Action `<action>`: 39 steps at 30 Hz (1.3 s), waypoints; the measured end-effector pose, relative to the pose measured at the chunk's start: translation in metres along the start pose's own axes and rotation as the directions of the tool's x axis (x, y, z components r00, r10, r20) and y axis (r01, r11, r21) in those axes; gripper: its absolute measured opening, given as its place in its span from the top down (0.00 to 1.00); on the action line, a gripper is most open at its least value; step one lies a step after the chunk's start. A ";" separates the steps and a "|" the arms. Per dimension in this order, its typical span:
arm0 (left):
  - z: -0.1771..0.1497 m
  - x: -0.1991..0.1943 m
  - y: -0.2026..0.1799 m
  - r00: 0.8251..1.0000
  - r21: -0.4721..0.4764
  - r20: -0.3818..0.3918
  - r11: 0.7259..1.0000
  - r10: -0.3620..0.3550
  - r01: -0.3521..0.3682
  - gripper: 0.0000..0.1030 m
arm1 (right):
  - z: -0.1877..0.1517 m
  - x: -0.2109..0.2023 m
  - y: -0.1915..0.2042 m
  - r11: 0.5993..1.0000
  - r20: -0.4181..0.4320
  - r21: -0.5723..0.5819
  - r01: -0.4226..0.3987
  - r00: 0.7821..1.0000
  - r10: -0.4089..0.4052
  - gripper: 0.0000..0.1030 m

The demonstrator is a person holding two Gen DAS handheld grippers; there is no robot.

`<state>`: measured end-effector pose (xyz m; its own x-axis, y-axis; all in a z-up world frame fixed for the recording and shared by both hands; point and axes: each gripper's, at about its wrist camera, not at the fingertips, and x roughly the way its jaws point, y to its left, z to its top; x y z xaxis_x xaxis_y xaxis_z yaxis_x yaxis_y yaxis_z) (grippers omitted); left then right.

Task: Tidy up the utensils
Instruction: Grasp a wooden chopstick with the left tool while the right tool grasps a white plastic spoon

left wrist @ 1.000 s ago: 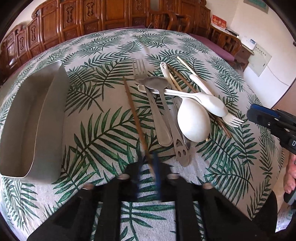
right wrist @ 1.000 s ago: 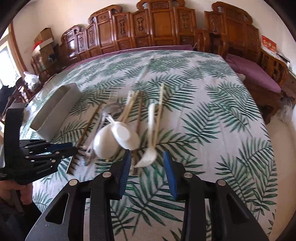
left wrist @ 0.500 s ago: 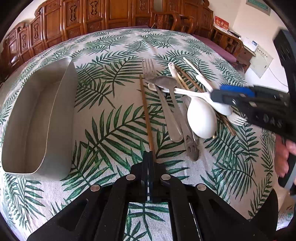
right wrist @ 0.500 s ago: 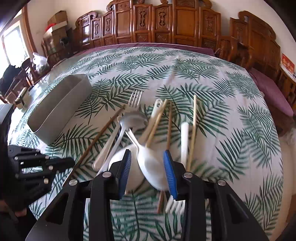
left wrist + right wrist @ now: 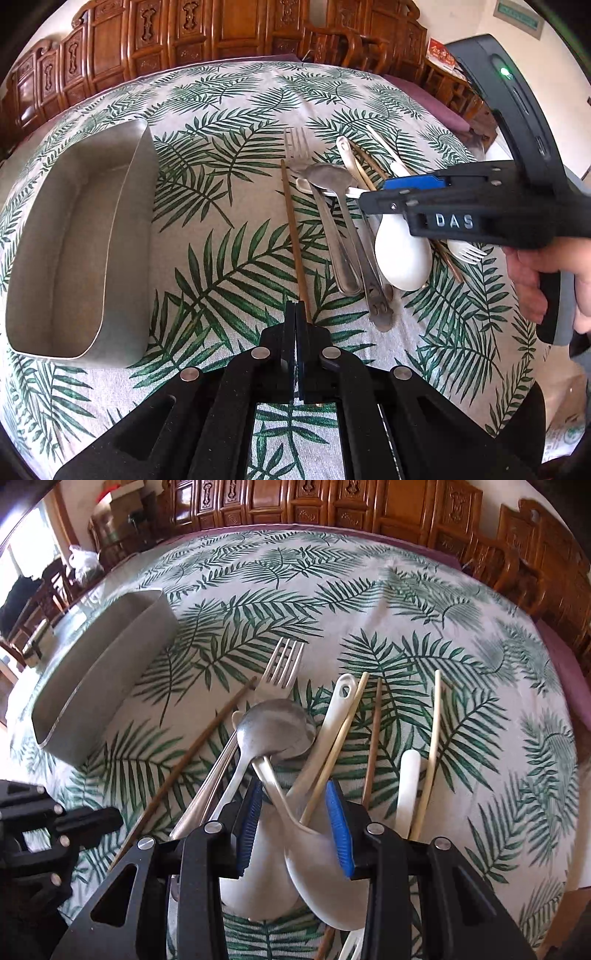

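Step in hand: picking the first pieces out of the heap of utensils, with the grey tray (image 5: 122, 221) at the far left of the surface (image 5: 229, 110) holding nothing we can see.

The left gripper (image 5: 295, 306) has its jaws pressed together at the near end of a dark chopstick (image 5: 293, 236), which lies alone between tray and heap. We cannot tell whether the stick is truly pinched or only lies beside the tip.

The right gripper (image 5: 294, 794) hangs over the near part of the heap. Its jaws are partly spread and astride the handle of a white spoon (image 5: 325, 878) and a pale chopstick (image 5: 332, 760), with a gap at each pad and nothing clamped.

We judge that the next move calls for the right jaws to settle on one piece only, since handles cross here and a squeeze could catch two. The left then needs to lift, if it has the stick, and carry it left to the tray.

Count, as we read it:
- One metal fork (image 5: 282, 664).
- One metal spoon (image 5: 275, 727).
- Two white spoons, the second being the larger (image 5: 402, 258).
- One white fork (image 5: 467, 253).
- Four chopsticks: two brown, the other (image 5: 373, 738) in the heap, and two pale.
- One tray.
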<state>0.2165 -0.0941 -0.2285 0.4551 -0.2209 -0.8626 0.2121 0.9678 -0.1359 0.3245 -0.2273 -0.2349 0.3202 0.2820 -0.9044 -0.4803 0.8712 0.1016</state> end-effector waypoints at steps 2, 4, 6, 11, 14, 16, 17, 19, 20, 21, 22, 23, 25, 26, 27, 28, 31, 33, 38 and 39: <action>0.000 0.001 0.000 1.000 0.004 0.001 1.000 0.005 -0.005 1.00 | 0.002 0.000 0.001 1.000 -0.014 -0.006 -0.008 1.000 0.008 0.66; 0.001 0.004 -0.001 1.000 0.005 -0.001 1.000 0.009 -0.009 1.00 | 0.003 0.000 0.004 1.000 -0.032 -0.014 -0.021 0.999 0.020 0.73; 0.002 0.008 -0.001 1.000 0.003 -0.004 1.000 0.012 -0.012 0.99 | 0.005 0.000 0.007 1.000 -0.046 -0.025 -0.018 0.999 0.017 0.80; 0.007 0.014 -0.001 1.000 0.008 -0.006 1.000 0.025 -0.025 0.85 | 0.004 -0.001 0.014 0.999 -0.063 -0.028 -0.024 0.998 0.022 0.91; 0.009 0.018 -0.001 0.999 0.014 -0.013 0.999 0.031 -0.031 0.84 | 0.003 -0.003 0.015 0.999 -0.067 -0.034 -0.015 0.998 0.013 0.91; 0.011 0.019 -0.002 0.999 0.018 -0.013 0.999 0.034 -0.034 0.84 | 0.003 -0.005 0.015 0.999 -0.066 -0.035 -0.010 0.998 0.008 0.92; 0.013 0.019 -0.002 0.999 0.016 -0.016 0.999 0.034 -0.033 0.83 | 0.004 -0.008 0.015 0.999 -0.065 -0.041 0.001 0.998 -0.004 0.92; 0.014 0.020 -0.002 0.999 0.011 -0.018 1.000 0.028 -0.028 0.83 | 0.005 -0.010 0.014 0.998 -0.067 -0.051 0.023 0.997 -0.026 0.92; 0.015 0.019 -0.003 1.000 0.010 -0.016 1.000 0.023 -0.023 0.83 | 0.005 -0.012 0.014 0.998 -0.069 -0.055 0.033 0.997 -0.037 0.92; 0.015 0.019 -0.003 1.000 0.010 -0.014 1.000 0.021 -0.021 0.83 | 0.005 -0.013 0.013 0.997 -0.073 -0.058 0.045 0.996 -0.049 0.92; 0.015 0.019 -0.004 1.000 0.009 -0.011 1.000 0.018 -0.018 0.83 | 0.005 -0.014 0.011 0.997 -0.077 -0.057 0.051 0.996 -0.055 0.92; 0.016 0.019 -0.005 1.000 0.008 -0.011 1.000 0.013 -0.013 0.83 | 0.005 -0.017 0.009 0.997 -0.080 -0.050 0.054 0.995 -0.058 0.92; 0.017 0.019 -0.007 1.000 0.008 -0.007 1.000 -0.001 0.001 0.83 | 0.006 -0.021 0.007 0.998 -0.076 -0.043 0.054 0.995 -0.058 0.92; 0.017 0.019 -0.008 1.000 0.010 -0.006 1.000 -0.001 0.001 0.82 | 0.007 -0.023 0.006 0.998 -0.074 -0.039 0.049 0.996 -0.052 0.92; 0.018 0.020 -0.009 1.000 0.013 -0.009 1.000 0.001 -0.001 0.82 | 0.008 -0.025 0.005 0.998 -0.075 -0.038 0.054 0.996 -0.057 0.92; 0.018 0.022 -0.010 1.000 0.015 -0.014 1.000 -0.002 0.002 0.82 | 0.009 -0.026 0.005 0.998 -0.077 -0.035 0.059 0.995 -0.061 0.91; 0.018 0.025 -0.014 1.000 0.036 -0.018 0.999 0.002 -0.001 0.82 | 0.009 -0.029 0.005 0.998 -0.076 -0.038 0.059 0.995 -0.062 0.91; 0.019 0.025 -0.015 1.000 0.041 -0.021 0.999 0.007 -0.007 0.82 | 0.007 -0.032 0.004 0.997 -0.078 -0.041 0.061 0.995 -0.064 0.91; 0.019 0.025 -0.016 0.999 0.063 -0.018 0.997 0.048 -0.047 0.94 | 0.002 -0.041 -0.005 0.999 -0.074 -0.006 0.037 0.997 -0.038 0.91; 0.019 0.025 -0.014 0.999 0.061 -0.017 0.997 0.051 -0.049 0.94 | 0.000 -0.042 -0.006 1.000 -0.075 0.002 0.030 0.997 -0.030 0.91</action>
<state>0.2417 -0.1156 -0.2388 0.4507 -0.1696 -0.8764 0.2418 0.9683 -0.0630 0.3145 -0.2444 -0.1976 0.2727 0.2249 -0.9354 -0.4686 0.8802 0.0750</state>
